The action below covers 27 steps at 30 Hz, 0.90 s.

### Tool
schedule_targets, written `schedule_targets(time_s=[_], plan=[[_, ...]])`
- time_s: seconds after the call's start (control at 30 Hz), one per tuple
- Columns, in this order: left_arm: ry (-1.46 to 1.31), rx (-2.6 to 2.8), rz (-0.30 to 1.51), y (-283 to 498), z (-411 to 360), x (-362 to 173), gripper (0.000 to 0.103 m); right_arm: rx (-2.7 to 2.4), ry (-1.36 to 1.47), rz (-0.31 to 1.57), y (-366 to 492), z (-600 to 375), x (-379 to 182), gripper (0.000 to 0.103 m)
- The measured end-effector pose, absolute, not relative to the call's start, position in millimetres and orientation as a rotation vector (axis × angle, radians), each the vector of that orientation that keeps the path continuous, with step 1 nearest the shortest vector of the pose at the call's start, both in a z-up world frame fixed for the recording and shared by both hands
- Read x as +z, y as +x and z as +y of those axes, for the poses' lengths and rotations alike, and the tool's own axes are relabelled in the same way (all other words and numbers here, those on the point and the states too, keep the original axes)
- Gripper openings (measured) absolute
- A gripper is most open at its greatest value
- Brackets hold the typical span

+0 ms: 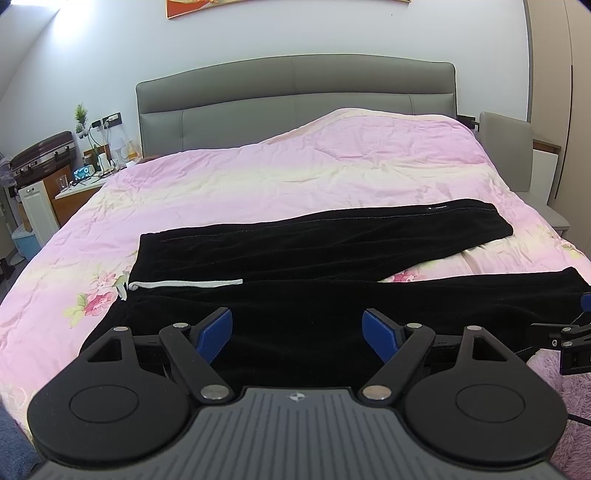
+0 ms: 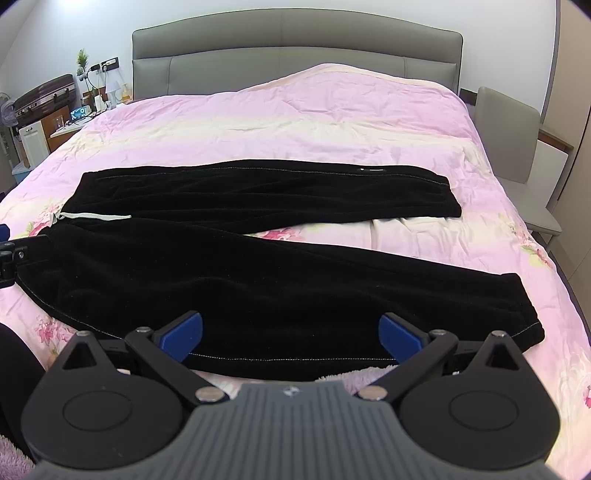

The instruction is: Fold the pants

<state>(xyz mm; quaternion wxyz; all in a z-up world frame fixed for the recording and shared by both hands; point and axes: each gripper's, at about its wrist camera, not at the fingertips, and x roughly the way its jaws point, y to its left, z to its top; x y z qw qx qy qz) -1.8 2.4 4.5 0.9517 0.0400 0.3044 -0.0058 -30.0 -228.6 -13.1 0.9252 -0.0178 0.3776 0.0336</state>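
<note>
Matt black velvety pants (image 2: 280,295) on wrinkled pink cloth bedspread (image 2: 332,122)

Home bedroom. Double bed (image 2: 332,122) wearing a pink floral quilt, grey padded headboard (image 2: 295,48) sitting against a pale wall. Cluttered nightstand (image 1: 79,188) standing at one side with a small plant (image 1: 80,116), plugged-in chargers and a suitcase (image 1: 42,157); framed picture (image 1: 280,7) hanging above.

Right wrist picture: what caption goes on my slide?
Open right gripper hovers over black pants spread flat on a pink bedspread.
</note>
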Motion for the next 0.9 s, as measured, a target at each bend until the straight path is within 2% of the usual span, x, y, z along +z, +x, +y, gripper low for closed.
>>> schedule_targets(time_s=[0.9], plan=[[0.110,-0.020,0.617,-3.6,-2.8,7.7,0.094,0.057,-0.017,0.759,-37.2,-231.7,-9.3,0.098]])
